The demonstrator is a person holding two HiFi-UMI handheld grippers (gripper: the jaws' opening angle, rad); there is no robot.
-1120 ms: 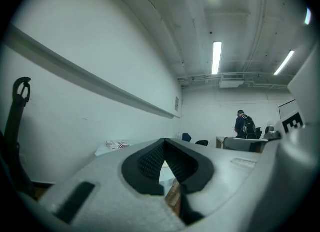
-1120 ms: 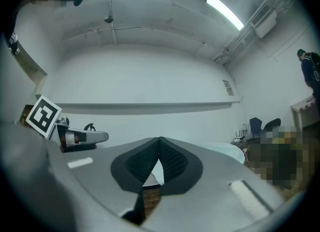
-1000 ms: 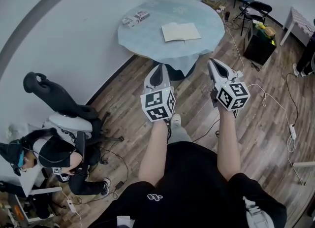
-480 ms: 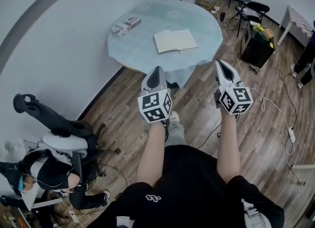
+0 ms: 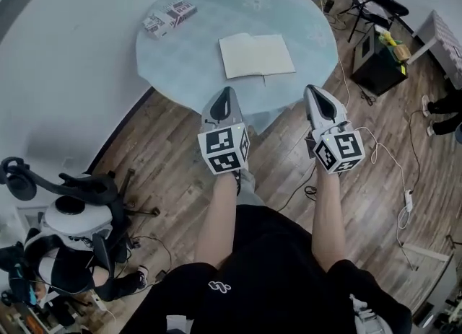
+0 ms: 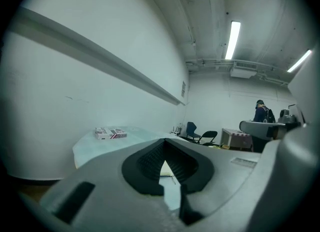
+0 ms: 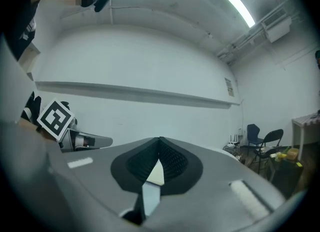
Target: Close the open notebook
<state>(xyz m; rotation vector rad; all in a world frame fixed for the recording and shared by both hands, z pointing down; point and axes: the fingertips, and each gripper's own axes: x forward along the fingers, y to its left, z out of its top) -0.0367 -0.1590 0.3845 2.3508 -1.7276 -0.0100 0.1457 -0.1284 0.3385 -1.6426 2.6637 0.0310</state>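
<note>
The open notebook lies flat, pale pages up, on the round table with its light blue cloth. Both grippers are held level over the wooden floor, pointing at the table's near edge and short of the notebook. My left gripper is shut with nothing in it, its tip close to the cloth's edge. My right gripper is shut and empty too, beside the table's right front. In the left gripper view a slice of the notebook shows through the gap behind the closed jaws. The right gripper view shows the notebook the same way.
A small printed box lies at the table's far left. An office chair and a seated person are at the lower left. Black chairs, a dark cabinet and floor cables are on the right.
Both grippers have moved forward together towards the table. The table and notebook now sit nearer and larger, with the jaw tips at the table's front edge.
</note>
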